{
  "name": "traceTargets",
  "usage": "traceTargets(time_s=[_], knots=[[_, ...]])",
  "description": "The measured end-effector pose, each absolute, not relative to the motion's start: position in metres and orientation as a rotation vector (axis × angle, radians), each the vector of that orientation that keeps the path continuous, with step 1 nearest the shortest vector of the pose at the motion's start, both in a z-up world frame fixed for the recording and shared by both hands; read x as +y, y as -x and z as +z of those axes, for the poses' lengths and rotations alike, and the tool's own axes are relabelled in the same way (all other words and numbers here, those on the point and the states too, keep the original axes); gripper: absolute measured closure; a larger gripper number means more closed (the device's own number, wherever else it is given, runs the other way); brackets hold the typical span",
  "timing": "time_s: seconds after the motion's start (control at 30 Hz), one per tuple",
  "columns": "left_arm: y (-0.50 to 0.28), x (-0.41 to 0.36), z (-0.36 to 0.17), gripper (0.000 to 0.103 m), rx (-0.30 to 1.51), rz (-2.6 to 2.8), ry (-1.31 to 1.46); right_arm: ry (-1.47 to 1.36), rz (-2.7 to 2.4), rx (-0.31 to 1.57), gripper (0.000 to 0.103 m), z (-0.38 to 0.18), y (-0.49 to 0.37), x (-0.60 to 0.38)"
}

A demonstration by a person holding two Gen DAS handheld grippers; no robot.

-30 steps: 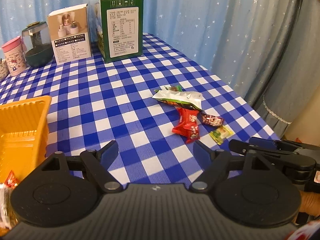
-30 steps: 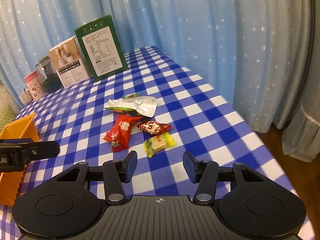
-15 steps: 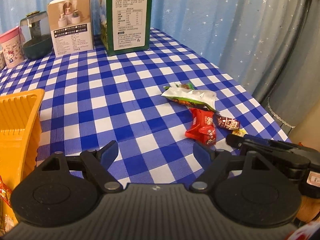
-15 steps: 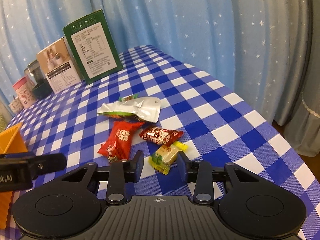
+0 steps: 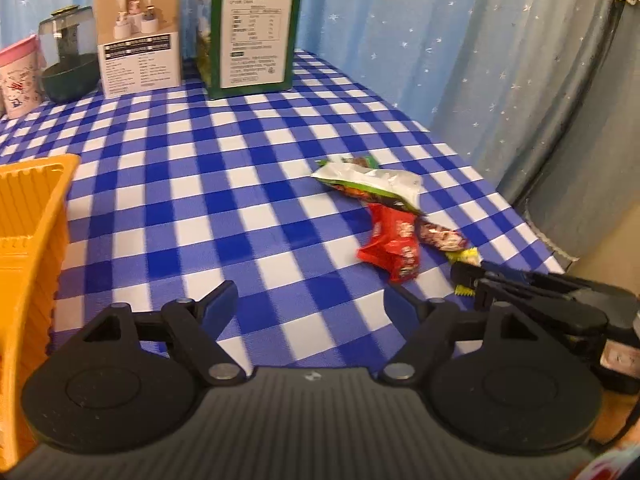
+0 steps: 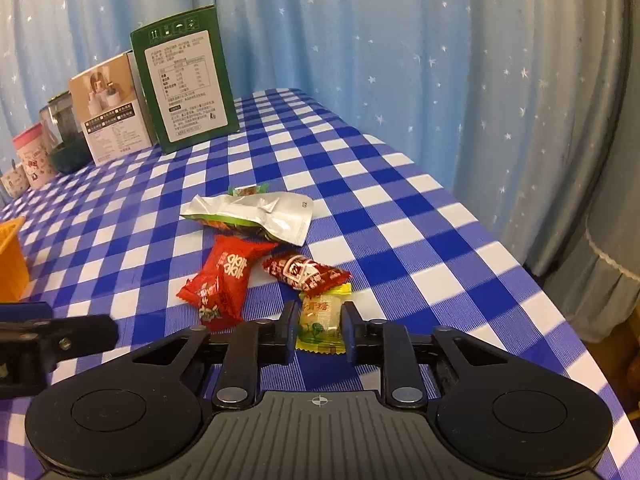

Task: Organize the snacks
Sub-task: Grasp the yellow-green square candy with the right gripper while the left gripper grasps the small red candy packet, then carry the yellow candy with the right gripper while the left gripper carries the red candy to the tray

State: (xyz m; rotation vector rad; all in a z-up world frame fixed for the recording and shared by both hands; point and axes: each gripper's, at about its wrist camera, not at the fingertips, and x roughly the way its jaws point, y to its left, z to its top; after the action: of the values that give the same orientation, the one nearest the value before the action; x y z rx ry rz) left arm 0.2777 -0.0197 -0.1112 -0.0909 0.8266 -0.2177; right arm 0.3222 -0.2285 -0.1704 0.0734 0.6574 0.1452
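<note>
Between the right gripper's (image 6: pixel 319 326) two fingers sits the yellow-green candy (image 6: pixel 320 316), and the pads are pressed against its sides, so it is pinched there, low over the tablecloth (image 6: pixel 360 208). Those jaws have just been closing, and the candy is squarely caught in them now. Just beyond the fingertips, touching the candy's far end, lies a dark red candy (image 6: pixel 306 272), angled across. To the left of that, just ahead of the left finger, a bright red packet (image 6: pixel 224 276) rests crumpled on the checks. Farther out along the gripper's line, a silver pouch (image 6: pixel 260 216) lies flat, with a small green-edged sweet (image 6: pixel 248 191) peeking out behind it.

Over to the left gripper (image 5: pixel 310 304) now: its fingers stand spread wide with only blue-and-white cloth between them, after easing slightly narrower just now. From its camera, the snack pile is ahead and off to the right, and the right gripper's black fingers reach in from the right edge at the yellow-green candy. To this gripper's left, close by, rises the wall of an orange basket (image 5: pixel 36 216).

Well ahead of both grippers, at the far end of the table, a green box (image 6: pixel 184 80) stands upright. Beside it to the left is a beige box (image 6: pixel 112 108), then a dark green pot (image 5: pixel 70 60) and a pink cup (image 5: pixel 20 76). Blue star-print curtains (image 6: pixel 400 40) hang behind and to the right.
</note>
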Motion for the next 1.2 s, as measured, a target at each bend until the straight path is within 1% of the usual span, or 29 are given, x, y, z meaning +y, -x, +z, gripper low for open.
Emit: traceTargets(time_s=[0.07,0.1,0.13,0.17,0.23,0.47,0.53,0.67,0.73,0.9,1.2], knots=[[-0.278,-0.028,-0.112,0.033,0.819,-0.241,0.097,-0.081,0.134,0.656,0.080,-0.168,-0.316,-0.233],[-0.278,-0.032,-0.113,0.038,0.814,-0.252,0.097,-0.083,0.122,0.652,0.080,-0.166,-0.313,-0.237],[-0.279,-0.038,-0.114,0.044,0.808,-0.265,0.093,-0.087,0.109,0.648,0.080,-0.165,-0.310,-0.240],[-0.279,-0.043,-0.115,0.048,0.804,-0.276,0.089,-0.094,0.096,0.644,0.080,-0.164,-0.307,-0.244],[-0.280,-0.053,-0.117,0.061,0.791,-0.297,0.083,-0.103,0.081,0.646,0.080,-0.163,-0.302,-0.250],[-0.286,-0.081,-0.122,0.065,0.755,-0.320,0.067,-0.150,0.058,0.650,0.080,-0.162,-0.301,-0.262],[-0.289,-0.085,-0.124,0.071,0.751,-0.302,0.058,-0.160,0.054,0.652,0.080,-0.163,-0.302,-0.264],[-0.298,-0.092,-0.130,0.080,0.763,-0.278,0.042,-0.178,0.048,0.655,0.080,-0.164,-0.303,-0.266],[-0.299,-0.094,-0.132,0.087,0.765,-0.276,0.023,-0.185,0.045,0.655,0.080,-0.164,-0.304,-0.267],[-0.289,-0.085,-0.128,0.088,0.772,-0.272,0.013,-0.191,0.050,0.649,0.080,-0.163,-0.304,-0.266],[-0.253,-0.045,-0.109,0.088,0.793,-0.213,0.042,-0.154,0.162,0.632,0.080,-0.154,-0.291,-0.245]])
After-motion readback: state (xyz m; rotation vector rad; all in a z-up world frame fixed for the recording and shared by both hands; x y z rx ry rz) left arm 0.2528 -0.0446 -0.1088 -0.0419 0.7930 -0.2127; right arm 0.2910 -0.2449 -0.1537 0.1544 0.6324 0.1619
